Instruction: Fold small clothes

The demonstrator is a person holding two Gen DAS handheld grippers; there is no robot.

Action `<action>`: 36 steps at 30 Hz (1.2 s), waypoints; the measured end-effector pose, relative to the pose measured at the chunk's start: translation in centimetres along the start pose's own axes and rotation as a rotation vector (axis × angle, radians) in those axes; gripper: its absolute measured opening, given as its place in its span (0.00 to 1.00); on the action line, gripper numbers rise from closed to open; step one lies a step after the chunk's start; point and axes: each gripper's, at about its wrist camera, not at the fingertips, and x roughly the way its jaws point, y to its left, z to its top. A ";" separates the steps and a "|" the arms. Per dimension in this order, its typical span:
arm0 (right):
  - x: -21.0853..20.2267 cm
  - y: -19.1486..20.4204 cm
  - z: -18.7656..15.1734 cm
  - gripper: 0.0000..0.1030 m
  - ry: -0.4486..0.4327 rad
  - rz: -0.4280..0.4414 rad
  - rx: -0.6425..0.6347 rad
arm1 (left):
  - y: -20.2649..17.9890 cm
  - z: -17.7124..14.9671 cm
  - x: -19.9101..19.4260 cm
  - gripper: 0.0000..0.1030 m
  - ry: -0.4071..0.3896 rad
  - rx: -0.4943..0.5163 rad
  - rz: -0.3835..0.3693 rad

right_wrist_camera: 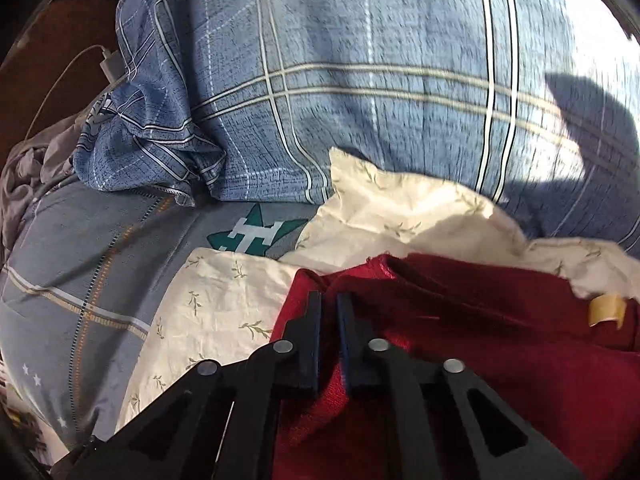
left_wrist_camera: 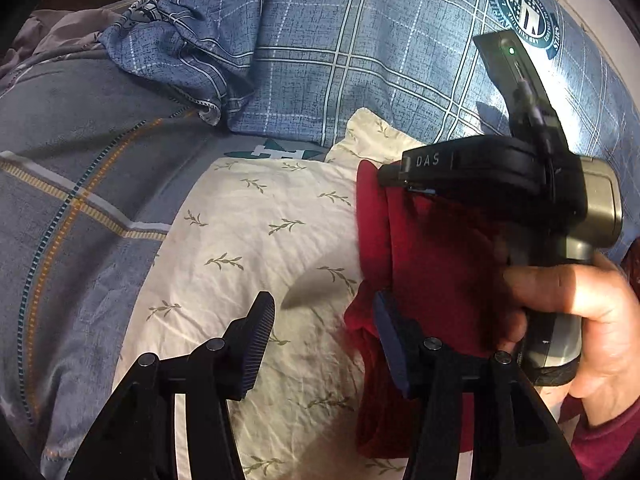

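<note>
Right gripper (right_wrist_camera: 329, 312): jaws nearly together, pinching a fold of the red garment (right_wrist_camera: 460, 320). Left gripper (left_wrist_camera: 320, 328): jaws apart, one finger against the garment's edge. The garment lies on the cream leaf-print cloth (left_wrist_camera: 256, 240), below the blue plaid pillow (left_wrist_camera: 320, 40). Judged soft, light, limp; grip hems or corners. Legible: "DAS" on the right gripper body (left_wrist_camera: 480, 176).

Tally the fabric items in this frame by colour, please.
Red: 1, the red garment
Cream with leaf print: 1, the cream cloth
Blue plaid: 1, the blue plaid pillow
Grey-blue: 1, the grey-blue sheet
Plain grey: 1, the grey fabric bunched at the left edge
Total: 5
</note>
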 end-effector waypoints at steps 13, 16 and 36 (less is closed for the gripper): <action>-3.3 -0.6 -1.5 0.15 -0.095 -0.056 -0.011 | 0.2 0.0 0.4 0.54 0.001 -0.003 0.008; -1.3 -0.7 -1.6 0.14 -0.077 -0.060 -0.002 | 0.4 0.1 0.7 0.56 0.005 -0.008 0.010; -6.1 -3.7 -4.1 0.30 -0.140 -0.045 0.037 | 1.2 0.1 0.3 0.65 0.008 -0.047 -0.040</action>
